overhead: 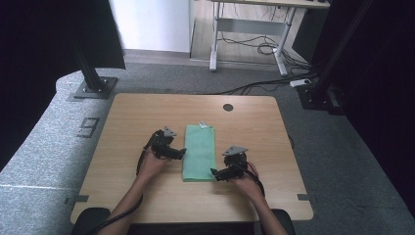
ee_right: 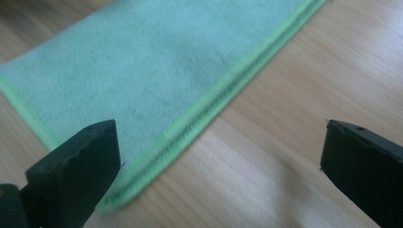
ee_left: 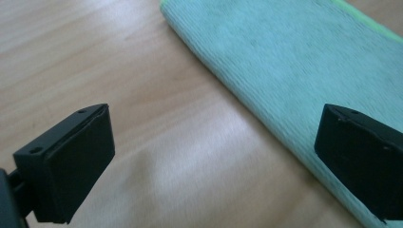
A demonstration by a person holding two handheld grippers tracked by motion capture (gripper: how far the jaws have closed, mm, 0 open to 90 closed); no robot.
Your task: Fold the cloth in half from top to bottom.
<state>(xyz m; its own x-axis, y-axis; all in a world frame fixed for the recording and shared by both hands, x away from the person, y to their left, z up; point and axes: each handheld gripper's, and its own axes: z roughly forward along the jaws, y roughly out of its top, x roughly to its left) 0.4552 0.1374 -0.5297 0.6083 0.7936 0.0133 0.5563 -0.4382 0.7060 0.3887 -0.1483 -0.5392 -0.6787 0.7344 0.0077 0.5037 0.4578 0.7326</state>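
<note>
1. High view puts a green cloth (overhead: 199, 152) near the middle of the wooden table (overhead: 132, 117). It is folded into a long narrow strip running away from the person, with a small white tag (overhead: 202, 124) at its far end.

2. The left gripper (overhead: 182, 153) sits just beside the cloth's left long edge, about halfway along it, and points inward. In the left gripper view its jaws stand spread wide, one over bare wood and the other over the cloth (ee_left: 294, 61). That straddle suggests the hand is lining up to take the folded edge between them.

3. The right gripper (overhead: 215, 173) is at the cloth's near right corner and also points inward. In the right gripper view its jaws are likewise wide apart. The bright green stitched hem (ee_right: 223, 95) runs diagonally between them, and the left-hand jaw hangs over the cloth (ee_right: 142, 57).

4. Neither tool is pinching anything. The cloth lies flat and unlifted, with no wrinkle pulled into it.

5. One gripper stands on each long side, likely so that both edges can be caught together, either to fold the strip again or to open it out. Which of the two is meant cannot be told from how things lie.

6. The rounded fold faces the left gripper and the layered hems face the right. The right grip will probably need to gather every layer.
</note>
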